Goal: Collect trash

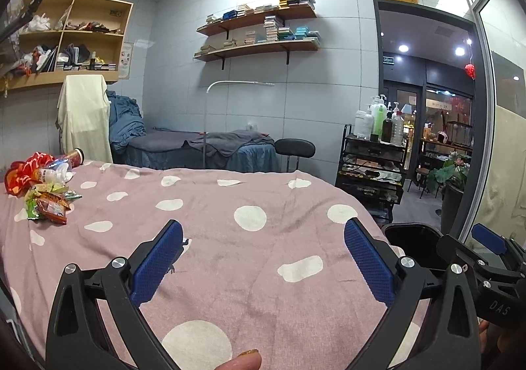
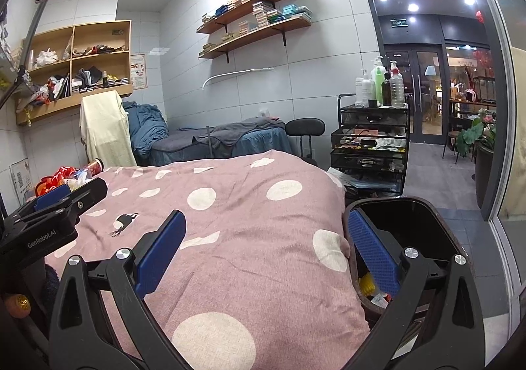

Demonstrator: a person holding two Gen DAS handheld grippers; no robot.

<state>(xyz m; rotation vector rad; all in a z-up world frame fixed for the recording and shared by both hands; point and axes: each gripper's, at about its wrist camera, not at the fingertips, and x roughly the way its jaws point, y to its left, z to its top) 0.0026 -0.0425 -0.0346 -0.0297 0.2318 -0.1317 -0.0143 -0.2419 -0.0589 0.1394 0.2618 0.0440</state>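
Snack wrappers (image 1: 49, 202) far left of left gripper's (image 1: 263, 258) spread, empty jaws

White tiled walls (image 1: 184, 41); two curved wooden wall shelves (image 1: 259, 31) stacked with small boxes; blue-draped massage bed (image 1: 197, 150); black mesh trolley (image 2: 371, 146); glass doorway (image 2: 424, 90).

Two beds are showing: one pink dotted bed (image 1: 263, 205) and one blue-grey bed (image 1: 197, 146). One trash heap (image 1: 46, 189) is lying at the pink bed's far left corner. One bin (image 2: 394, 238) is standing at its right edge. Two wall shelves (image 1: 259, 31) are hanging.
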